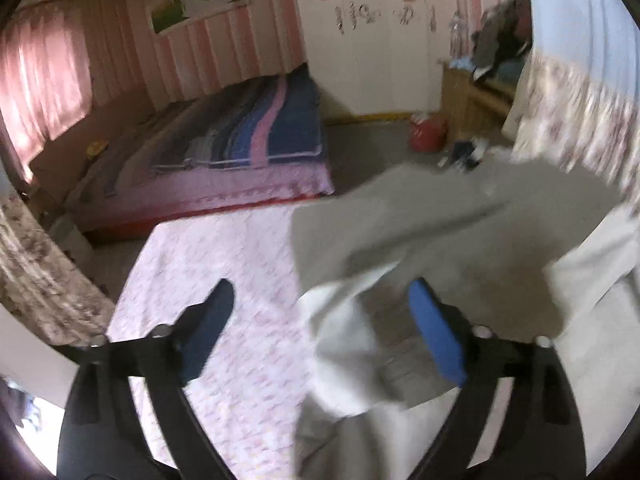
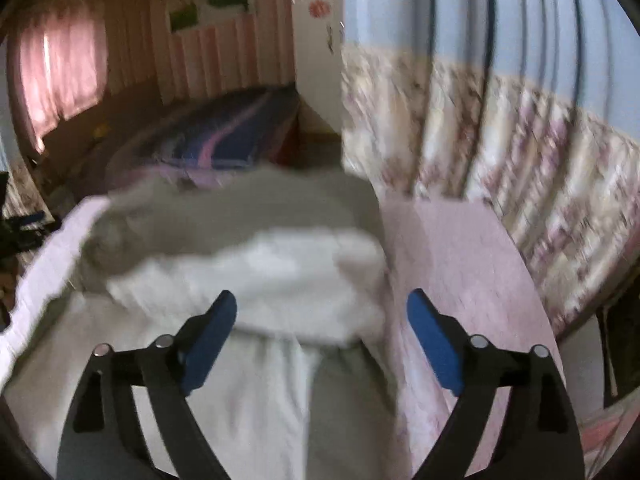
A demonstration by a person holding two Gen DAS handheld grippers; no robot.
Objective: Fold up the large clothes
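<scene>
Both tools wide, holding nothing: left tool, right tool above garment on counter.

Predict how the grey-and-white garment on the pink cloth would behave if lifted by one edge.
The garment is probably floppy: it lies in soft folds and bunches. It would likely sag and unfold, since layers overlap loosely. It seems unlikely to roll or tip, as it lies low.
</scene>
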